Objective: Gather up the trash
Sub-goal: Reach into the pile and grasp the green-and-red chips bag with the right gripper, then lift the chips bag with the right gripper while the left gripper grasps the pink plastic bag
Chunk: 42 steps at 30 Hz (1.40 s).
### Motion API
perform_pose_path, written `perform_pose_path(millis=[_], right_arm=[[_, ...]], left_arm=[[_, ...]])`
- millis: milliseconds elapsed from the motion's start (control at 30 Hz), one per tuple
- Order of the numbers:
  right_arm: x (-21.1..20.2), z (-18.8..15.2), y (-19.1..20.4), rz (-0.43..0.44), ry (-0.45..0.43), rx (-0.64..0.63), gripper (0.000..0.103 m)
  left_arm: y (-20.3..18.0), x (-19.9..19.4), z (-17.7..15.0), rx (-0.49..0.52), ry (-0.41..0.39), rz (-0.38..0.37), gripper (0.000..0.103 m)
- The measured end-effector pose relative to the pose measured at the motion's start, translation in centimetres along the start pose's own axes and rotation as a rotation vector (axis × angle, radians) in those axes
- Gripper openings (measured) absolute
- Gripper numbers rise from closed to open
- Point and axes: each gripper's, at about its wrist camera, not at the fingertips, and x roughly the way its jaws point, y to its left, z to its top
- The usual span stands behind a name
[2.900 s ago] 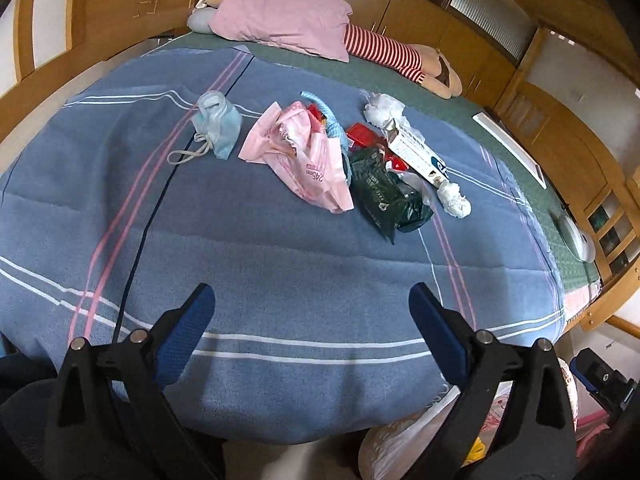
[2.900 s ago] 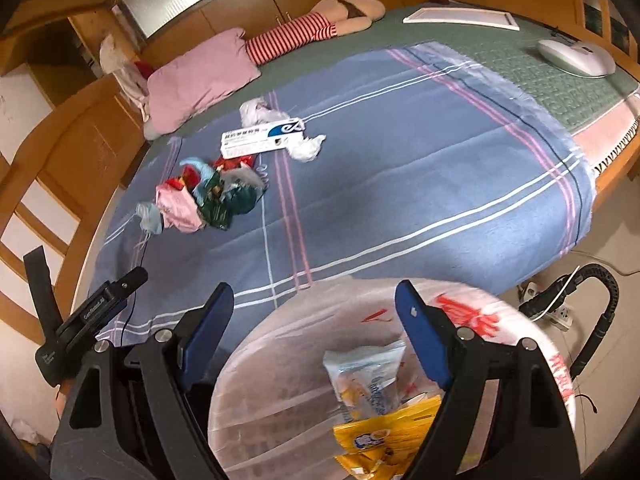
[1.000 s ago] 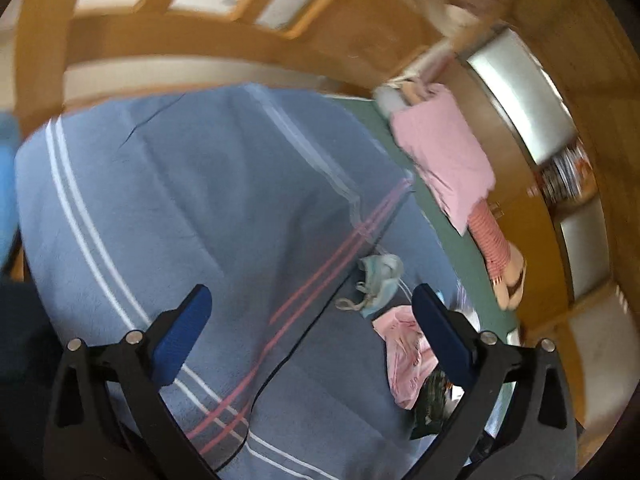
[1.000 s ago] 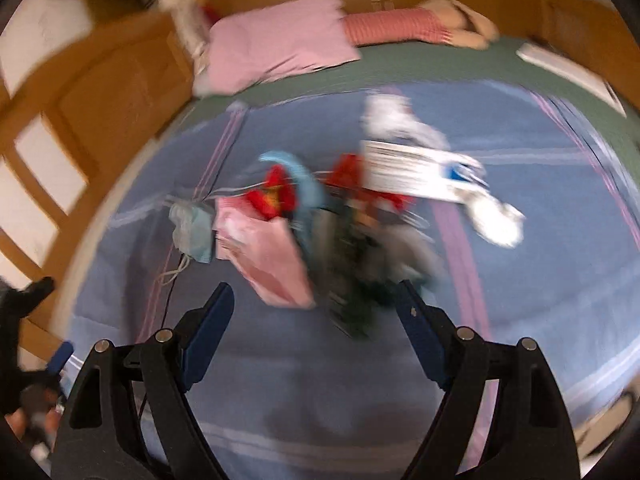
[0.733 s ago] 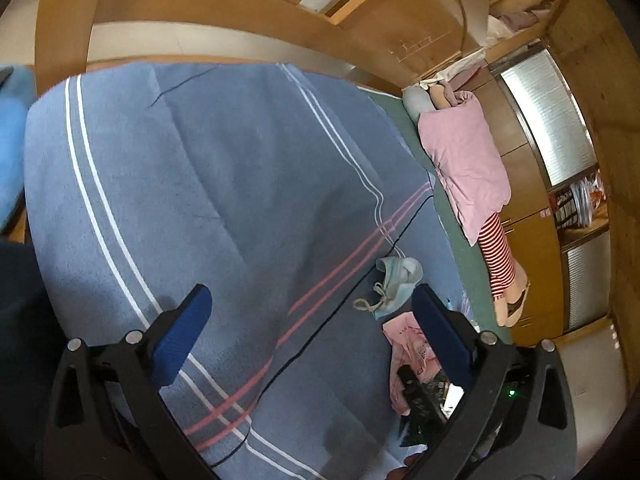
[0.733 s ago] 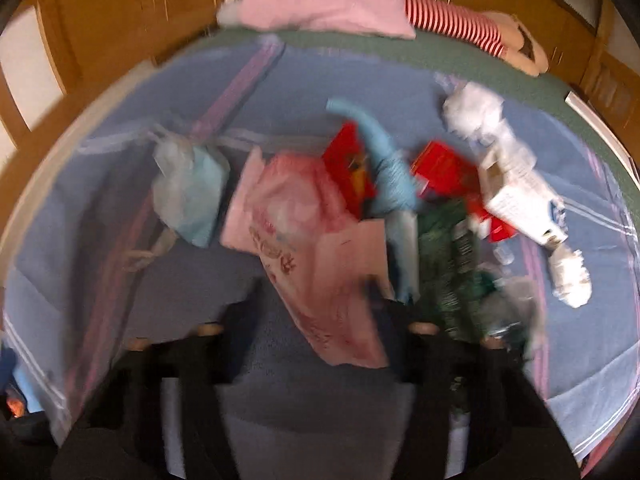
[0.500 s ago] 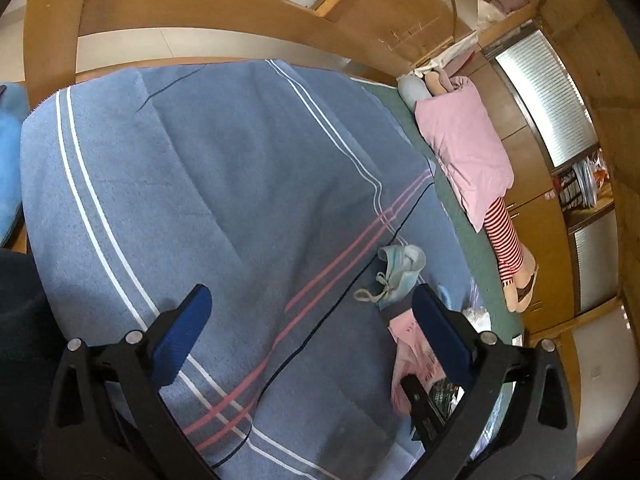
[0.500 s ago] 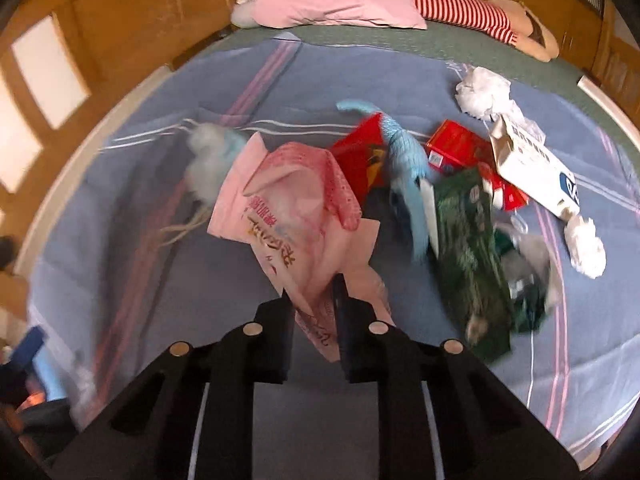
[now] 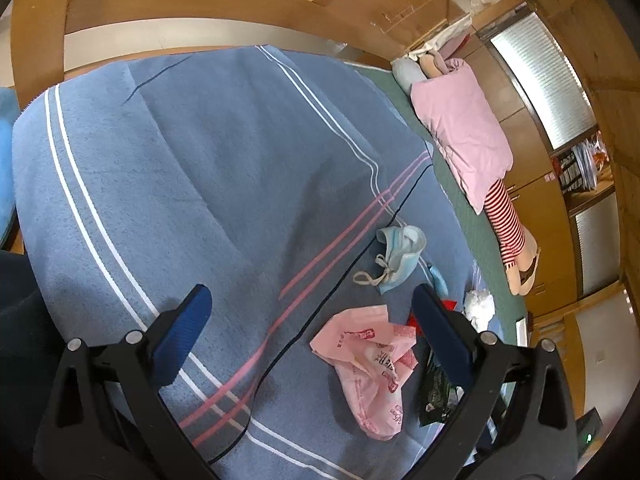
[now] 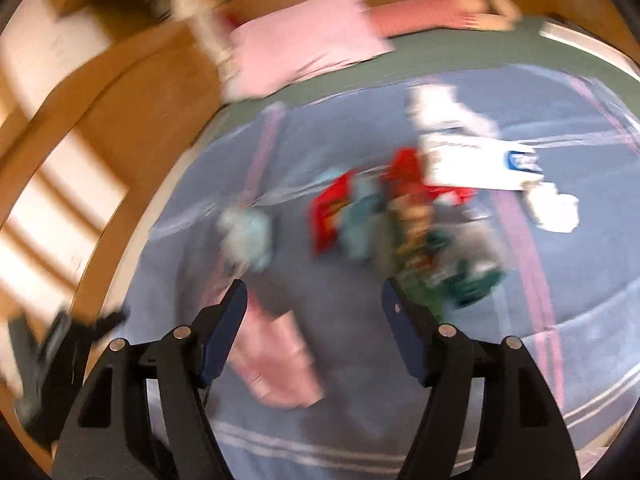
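Trash lies scattered on the bed's blue striped blanket [image 9: 208, 152], and the step in hand looks like the pick-up of the next piece: a pink plastic bag [image 9: 370, 364] lies flat and crumpled at the near side of the heap. The right hand-held gripper [image 10: 314, 330] has just been opening its jaws; they stand apart with nothing pressed between them, the blurred pink bag low between and beneath the fingers. The left hand-held gripper [image 9: 310, 330] hangs over the blanket with jaws wide and empty. The next move likely calls for lowering the right jaws onto a raised fold of the bag and closing firmly, since thin film slips and lies flush with cloth. Around it sit a blue face mask [image 9: 400, 252] with loose loops, a dark green wrapper [image 9: 434, 396] just beside the bag, a white paper wad [image 9: 478, 304], a red packet [image 10: 332, 210] and a white carton [image 10: 480, 168]. The green wrapper could get caught in the same pinch.
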Motion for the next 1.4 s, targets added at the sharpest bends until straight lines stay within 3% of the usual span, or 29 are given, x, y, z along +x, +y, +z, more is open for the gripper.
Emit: perform_pose_path(millis=[67, 167, 367, 567, 733, 1100, 1233, 1400], right_arm=[[0.8, 1.0, -1.6, -0.086, -0.005, 0.046, 0.069], [2.8, 1.2, -2.9, -0.141, 0.03, 0.068, 0.069], [5.2, -0.2, -1.6, -0.235, 0.057, -0.077, 0.066], [7.5, -2.4, 0.4, -0.231, 0.159, -0.216, 0.02], [6.0, -3.4, 0.7, -0.179, 0.164, -0.23, 0.008], [2.3, -7.3, 1.9, 0.056, 0.276, -0.127, 0.008], [0.1, -8.0, 1.3, 0.032, 0.225, -0.102, 0.008], [-0.1, -7.4, -0.7, -0.063, 0.185, -0.069, 0.008]], left_arm=[[-0.2, 0.3, -0.1, 0.015, 0.015, 0.008, 0.1], [-0.6, 0.8, -0.4, 0.046, 0.032, 0.019, 0.1], [-1.1, 1.1, -0.8, 0.084, 0.044, 0.037, 0.1], [-1.2, 1.2, -0.9, 0.088, 0.049, 0.041, 0.1], [-1.1, 1.2, -0.9, 0.09, 0.049, 0.042, 0.1], [-1.2, 1.5, -1.1, 0.105, 0.069, 0.044, 0.1], [-1.6, 1.8, -1.3, 0.123, 0.086, 0.047, 0.1], [-2.3, 2.4, -1.8, 0.17, 0.122, 0.049, 0.1]])
